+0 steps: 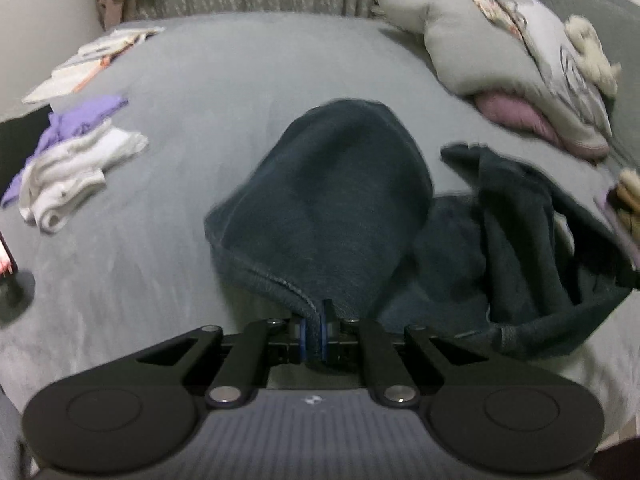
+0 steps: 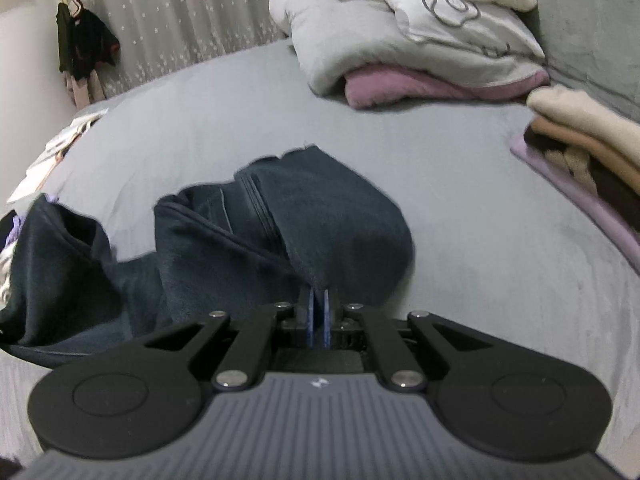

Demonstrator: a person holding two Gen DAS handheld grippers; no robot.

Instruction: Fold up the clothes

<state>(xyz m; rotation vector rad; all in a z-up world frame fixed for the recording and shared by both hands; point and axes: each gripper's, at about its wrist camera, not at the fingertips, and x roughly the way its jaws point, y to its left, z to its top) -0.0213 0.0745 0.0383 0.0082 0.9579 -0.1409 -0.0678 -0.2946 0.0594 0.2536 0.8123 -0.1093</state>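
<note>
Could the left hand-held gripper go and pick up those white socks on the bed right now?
Probably not yet. The left hand-held gripper is shut on the dark blue garment, so it would have to let go first. Otherwise only bare grey bedsheet lies between it and the white socks.

We see the left tool (image 1: pixel 314 330) as matte black: two rounded wing plates with embossed circles, angled link bars on silver pivot screws, blue pads on its fingertips (image 1: pixel 305 334). Ribbed grey housing behind carries a small white logo. The right tool (image 2: pixel 319 316) looks identical, same blue pads (image 2: pixel 310 316), silver screws, ribbed grey body.
</note>
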